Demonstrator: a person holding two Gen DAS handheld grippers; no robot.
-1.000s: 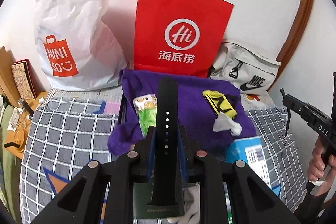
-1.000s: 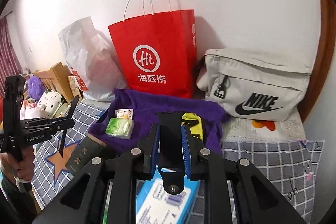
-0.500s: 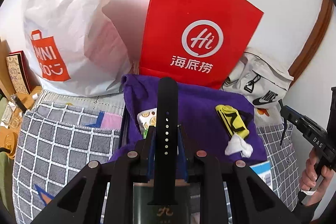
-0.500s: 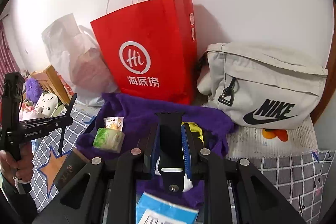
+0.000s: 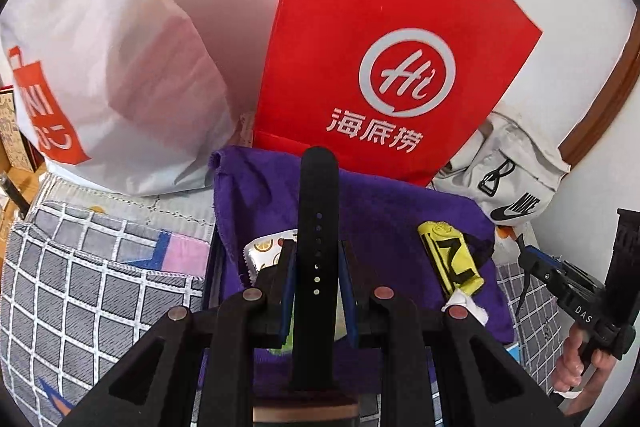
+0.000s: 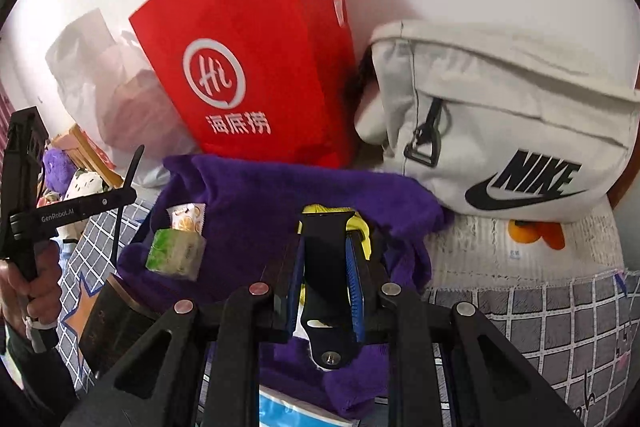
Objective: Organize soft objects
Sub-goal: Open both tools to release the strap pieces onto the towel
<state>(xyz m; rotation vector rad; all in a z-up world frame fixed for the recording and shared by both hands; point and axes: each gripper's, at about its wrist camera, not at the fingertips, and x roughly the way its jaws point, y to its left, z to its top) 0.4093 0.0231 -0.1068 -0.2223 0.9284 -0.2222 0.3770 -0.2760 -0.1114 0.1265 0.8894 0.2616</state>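
Against the white wall we list a red paper bag (image 5: 384, 39) standing upright, a white plastic shopping bag (image 5: 108, 67) to its left and a pale grey waist bag (image 6: 500, 115) to its right, all on a bed with a grey checked cover (image 5: 80, 287). At the foot of the red bag we record a purple towel (image 5: 400, 211) spread out, bearing a yellow-and-black folded item (image 5: 452, 259), a green tissue pack (image 6: 176, 255), a small sachet printed with orange slices (image 6: 188, 217) and a crumpled white scrap (image 5: 474, 311). We note the left claw (image 5: 316, 267) drawn narrow, clamped on a long black watch strap with holes (image 5: 318, 211) that stands up over the towel. We note the right claw (image 6: 326, 259) likewise narrow, gripping a shorter black strap piece (image 6: 326, 239) above the yellow item. Each claw's handle is seen in a hand at the edge of the other's view.
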